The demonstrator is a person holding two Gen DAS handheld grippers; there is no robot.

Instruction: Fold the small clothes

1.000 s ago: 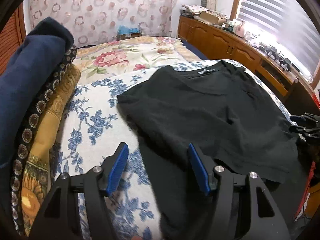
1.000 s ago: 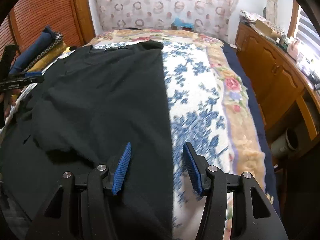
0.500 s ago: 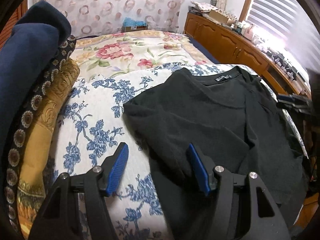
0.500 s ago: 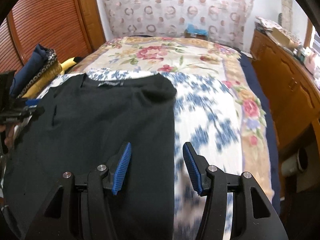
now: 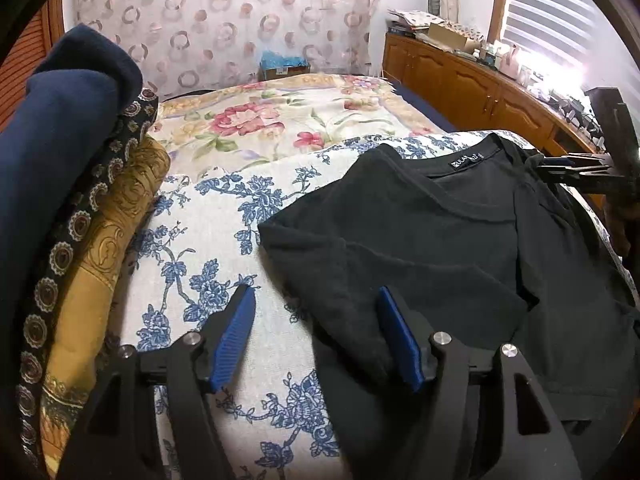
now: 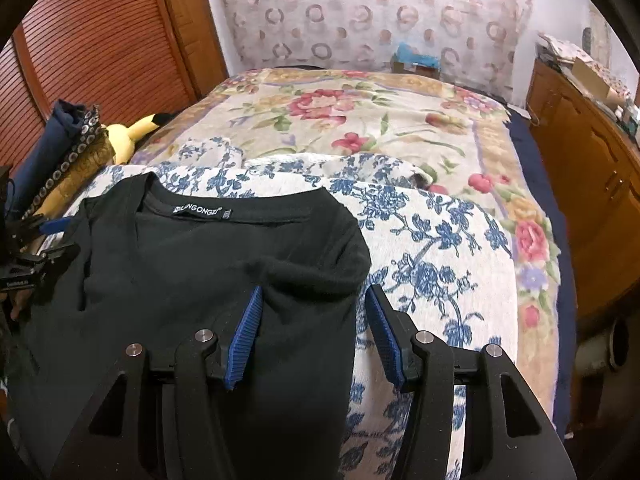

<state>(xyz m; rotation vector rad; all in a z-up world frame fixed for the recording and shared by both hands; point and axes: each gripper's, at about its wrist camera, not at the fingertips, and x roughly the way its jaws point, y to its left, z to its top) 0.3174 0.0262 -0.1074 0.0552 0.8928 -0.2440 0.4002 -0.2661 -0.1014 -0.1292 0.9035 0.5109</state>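
Note:
A black T-shirt (image 5: 420,240) lies on a blue-flowered white cloth (image 5: 224,240) on the bed, collar label facing up. Its sleeves are folded in over the body. My left gripper (image 5: 316,320) is open, low over the shirt's left folded edge, with cloth between its blue pads. My right gripper (image 6: 312,320) is open over the shirt's right shoulder fold (image 6: 320,268). The shirt also shows in the right wrist view (image 6: 180,272). Each gripper appears at the edge of the other's view, the right one (image 5: 576,168) and the left one (image 6: 36,256).
A stack of folded clothes, navy and gold (image 5: 72,184), stands at the left. A yellow plush toy (image 6: 128,136) lies beside it. A flowered bedspread (image 6: 380,120) covers the far bed. Wooden cabinets (image 5: 472,88) run along the right; a slatted door (image 6: 92,48) is left.
Both grippers have moved forward along the shirt, from its lower part up toward the collar and shoulders. Both stay open.

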